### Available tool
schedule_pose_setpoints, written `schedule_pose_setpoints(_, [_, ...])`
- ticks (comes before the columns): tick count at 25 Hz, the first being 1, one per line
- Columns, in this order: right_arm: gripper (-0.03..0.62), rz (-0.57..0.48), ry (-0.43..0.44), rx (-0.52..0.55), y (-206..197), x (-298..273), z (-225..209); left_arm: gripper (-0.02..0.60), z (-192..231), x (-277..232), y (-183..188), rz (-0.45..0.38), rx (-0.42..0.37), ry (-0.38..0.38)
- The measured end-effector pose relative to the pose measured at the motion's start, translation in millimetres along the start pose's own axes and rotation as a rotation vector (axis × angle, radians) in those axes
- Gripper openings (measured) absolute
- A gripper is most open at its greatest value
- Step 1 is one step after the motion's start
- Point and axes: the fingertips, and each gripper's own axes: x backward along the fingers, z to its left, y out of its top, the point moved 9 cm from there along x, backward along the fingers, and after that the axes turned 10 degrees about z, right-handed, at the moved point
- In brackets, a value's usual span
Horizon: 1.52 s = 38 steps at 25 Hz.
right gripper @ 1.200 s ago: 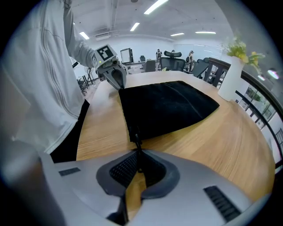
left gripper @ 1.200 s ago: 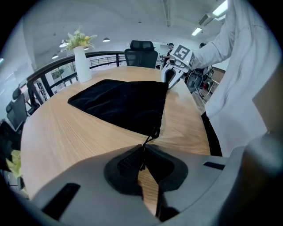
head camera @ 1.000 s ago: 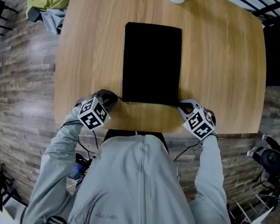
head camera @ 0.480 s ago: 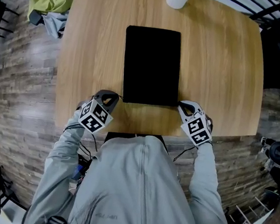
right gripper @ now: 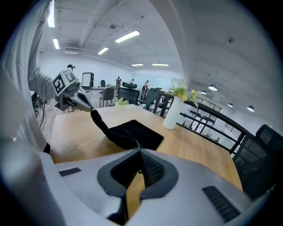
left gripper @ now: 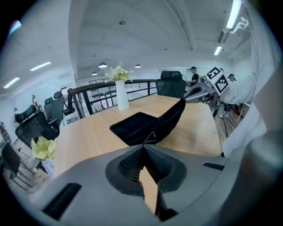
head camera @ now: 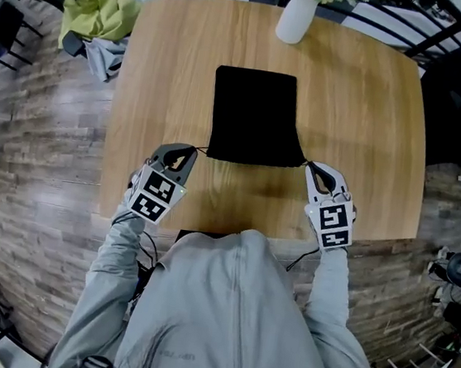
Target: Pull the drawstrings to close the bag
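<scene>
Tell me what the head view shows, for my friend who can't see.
The left gripper and the right gripper each pinch a drawstring of a black bag, holding its near end up off a wooden table. A white vase stands at the table's far edge.

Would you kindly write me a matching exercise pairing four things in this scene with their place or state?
1. black bag
2. white vase
3. left claw
4. yellow-green cloth

A. shut on a drawstring
B. off the table, past its far left corner
C. near end lifted, far end lying flat
D. standing at the far table edge

Pairs: 1-C, 2-D, 3-A, 4-B
</scene>
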Motion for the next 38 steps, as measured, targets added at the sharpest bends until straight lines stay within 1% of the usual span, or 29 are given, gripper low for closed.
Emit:
schedule_pose_setpoints(4, [0.023,-0.089,-0.08,-0.037,30,17,-8,0.026,11,21,18,-0.068,0.043,0.077])
schedule_pose_setpoints(7, [0.023,-0.147,-0.149,-0.062,45,28,-13,0.026,15,35,29,-0.11,0.095,0.135])
schedule_pose_setpoints(10, [0.023,-0.185,-0.189,-0.071,57,38,-16,0.026,16,45,40,-0.142,0.145,0.175])
schedule_pose_setpoints(13, [0.023,-0.222,-0.22,-0.062,67,48,-19,0.026,16,52,51,-0.168,0.171,0.209])
schedule_pose_setpoints(19, [0.023,-0.271,-0.237,-0.078,73,60,-23,0.026,17,62,64,-0.218,0.197,0.248])
schedule_pose_setpoints(26, [0.023,-0.305,-0.25,-0.101,74,73,-28,0.026,15,73,66,-0.231,0.208,0.316])
schedule_pose_setpoints(33, [0.023,-0.318,-0.271,-0.143,71,88,-36,0.026,20,85,58,-0.237,0.238,0.362])
schedule_pose_setpoints(35, [0.021,-0.324,-0.273,-0.165,68,91,-38,0.026,21,86,56,-0.229,0.244,0.373])
schedule_pose_setpoints(38, [0.021,-0.346,-0.255,-0.23,63,95,-42,0.026,22,86,50,-0.223,0.264,0.378])
